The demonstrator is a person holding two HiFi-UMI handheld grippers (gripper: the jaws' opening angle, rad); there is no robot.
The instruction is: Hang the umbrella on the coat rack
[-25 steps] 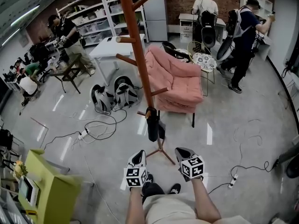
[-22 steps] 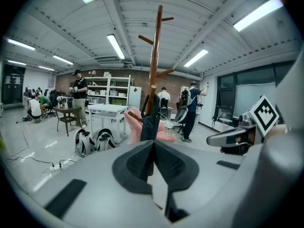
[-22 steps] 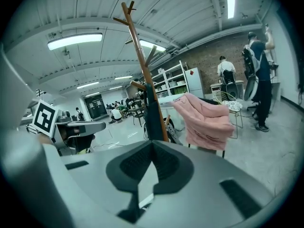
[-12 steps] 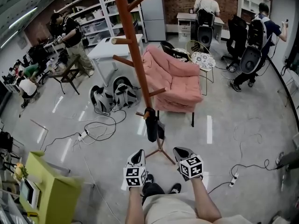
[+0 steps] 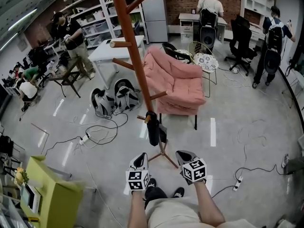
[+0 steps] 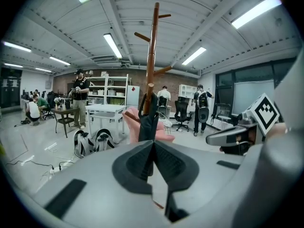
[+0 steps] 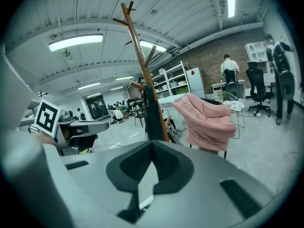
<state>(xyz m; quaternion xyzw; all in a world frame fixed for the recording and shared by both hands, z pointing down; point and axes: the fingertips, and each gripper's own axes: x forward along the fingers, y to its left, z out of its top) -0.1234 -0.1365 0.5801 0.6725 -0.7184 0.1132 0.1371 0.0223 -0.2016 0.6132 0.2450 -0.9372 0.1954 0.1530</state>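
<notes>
Lower centre of the head view: left gripper point(image 5: 140, 158) and right gripper point(image 5: 183, 156) sit side by side, apart from the coat rack point(image 5: 134, 56). The dark folded umbrella point(image 5: 153, 131) hangs from a low peg against the pole, mid-frame.

Left gripper view: my jaws are closed together with nothing between them; the umbrella point(image 6: 148, 120) is dead ahead on the coat rack point(image 6: 152, 56).

Right gripper view: jaws likewise pressed together, empty; the umbrella point(image 7: 152, 113) is at centre frame.

I judge the hanging done, with nothing left that I can see.
</notes>
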